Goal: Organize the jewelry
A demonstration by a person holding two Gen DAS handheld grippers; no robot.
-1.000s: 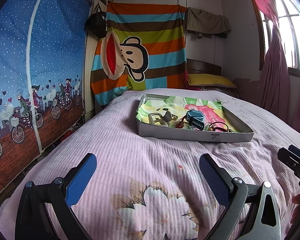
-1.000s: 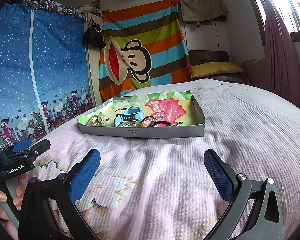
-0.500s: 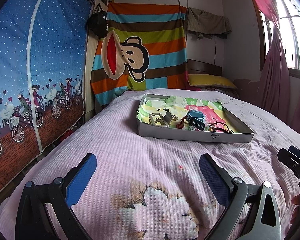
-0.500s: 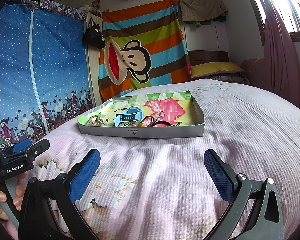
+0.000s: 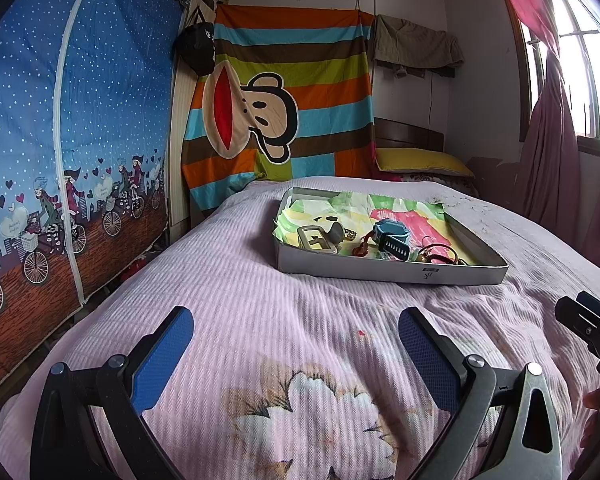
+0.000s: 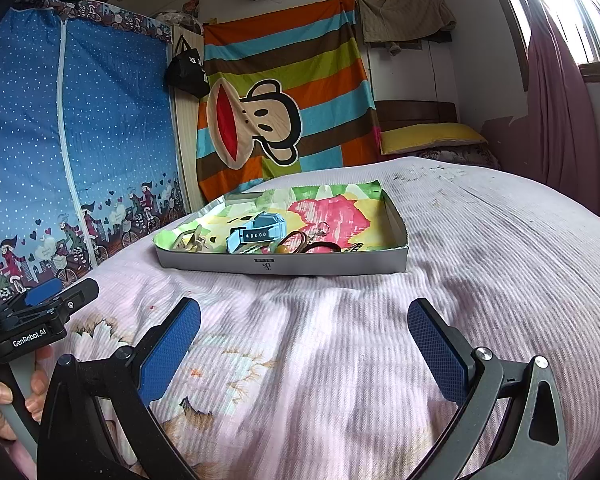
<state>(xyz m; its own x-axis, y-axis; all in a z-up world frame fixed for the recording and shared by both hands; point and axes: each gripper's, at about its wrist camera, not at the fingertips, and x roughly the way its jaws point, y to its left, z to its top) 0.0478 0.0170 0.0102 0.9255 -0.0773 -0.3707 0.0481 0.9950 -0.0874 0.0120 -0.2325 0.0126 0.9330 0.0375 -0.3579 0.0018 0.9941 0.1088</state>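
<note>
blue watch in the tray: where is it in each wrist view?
Left wrist: blue plastic watch right of centre, in the shallow grey cardboard tray, near its front wall.
Right wrist: watch left of centre, mid-tray.
Shared landmark: striped monkey-face cloth on the far wall.

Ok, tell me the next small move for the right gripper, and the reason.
Probably bring the right gripper forward toward the tray. Its jaws are open and empty over the bedspread, and the blue watch and other pieces in the tray lie ahead, untouched.
</note>
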